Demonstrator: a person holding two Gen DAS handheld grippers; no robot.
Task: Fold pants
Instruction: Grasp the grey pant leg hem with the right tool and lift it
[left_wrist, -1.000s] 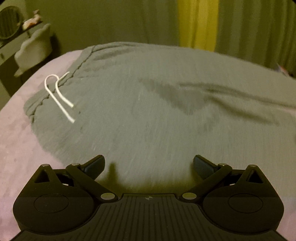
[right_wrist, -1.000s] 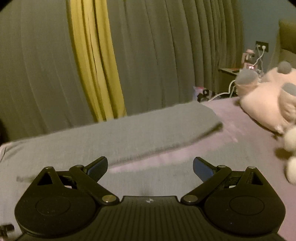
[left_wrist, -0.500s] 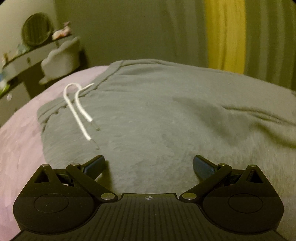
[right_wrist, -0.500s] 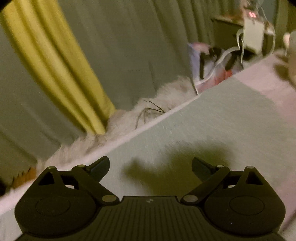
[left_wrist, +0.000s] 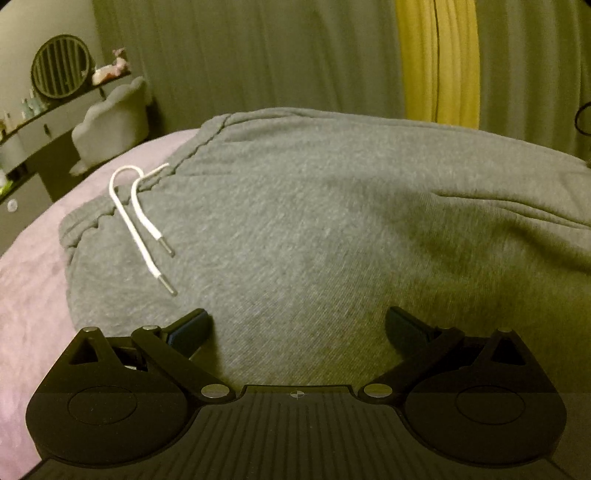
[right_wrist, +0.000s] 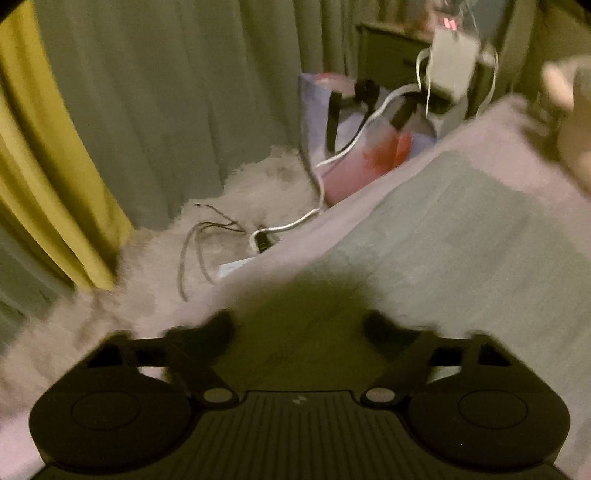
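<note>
Grey sweatpants (left_wrist: 314, 221) lie spread on a pink bed cover (left_wrist: 29, 277), with the waistband at the left and its white drawstring (left_wrist: 140, 218) lying loose on the fabric. My left gripper (left_wrist: 297, 319) hangs open just above the upper part of the pants, to the right of the drawstring ends. In the right wrist view a pants leg (right_wrist: 461, 240) runs along the far bed edge (right_wrist: 369, 199). My right gripper (right_wrist: 299, 325) is blurred and points down at that leg. Its jaws are closing, with fabric below the gap and no visible pinch.
Grey curtains and a yellow curtain (left_wrist: 439, 62) hang behind the bed. A padded chair (left_wrist: 110, 125) and a dresser with a round mirror (left_wrist: 61, 75) stand at the left. Beyond the far bed edge lie a fluffy rug (right_wrist: 258, 195), cables (right_wrist: 332, 158) and a bag (right_wrist: 354, 155).
My right gripper swung across to the far bed edge, tipped down over the pants leg, and its jaws narrowed. My left gripper sank closer to the pants.
</note>
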